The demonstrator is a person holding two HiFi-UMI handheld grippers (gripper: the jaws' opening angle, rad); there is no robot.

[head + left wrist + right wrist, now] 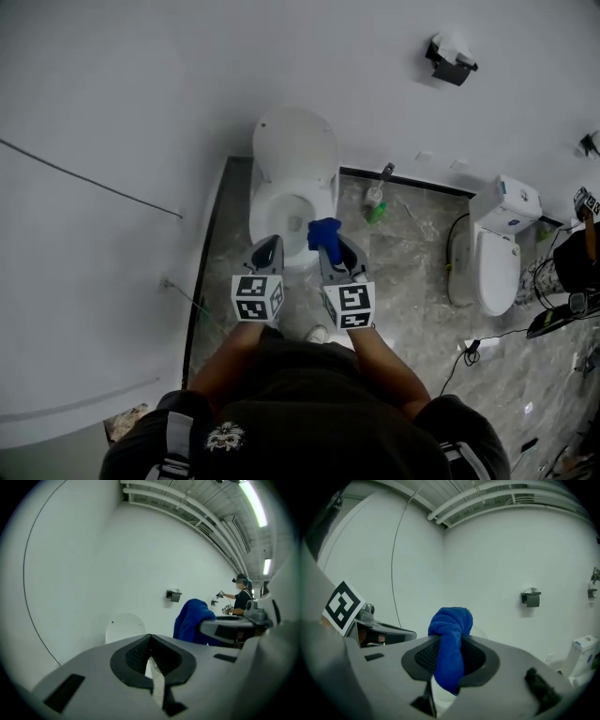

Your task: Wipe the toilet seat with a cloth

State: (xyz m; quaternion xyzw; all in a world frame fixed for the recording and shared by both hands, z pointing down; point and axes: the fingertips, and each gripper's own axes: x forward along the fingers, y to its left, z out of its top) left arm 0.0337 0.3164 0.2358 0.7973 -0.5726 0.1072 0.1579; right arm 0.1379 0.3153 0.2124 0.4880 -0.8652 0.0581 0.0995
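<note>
The left tool has its jaws pressed together with nothing between them; only a thin pale sliver shows below the meeting pads in its own view. The right tool is clamped on a blue cloth, which bunches up above the jaws and hangs a little way below them, covering the pads so their tips cannot be seen. Both tools hang side by side above the front of the toilet, the cloth over the bowl's right front edge; whether it touches the porcelain cannot be told from above. The lid stands raised against the wall. The seat ring cannot be told apart from the bowl rim, white on white, and the tools hide the front of the bowl.

In the left gripper view the lid is half cut off by the tool's grey body. Far off in that view a person stands small and indistinct.

On the marble floor beside the toilet a brush leans at the wall base, its green lower part unclear. A second toilet stands well apart to the right, and a paper holder is fixed on the wall
</note>
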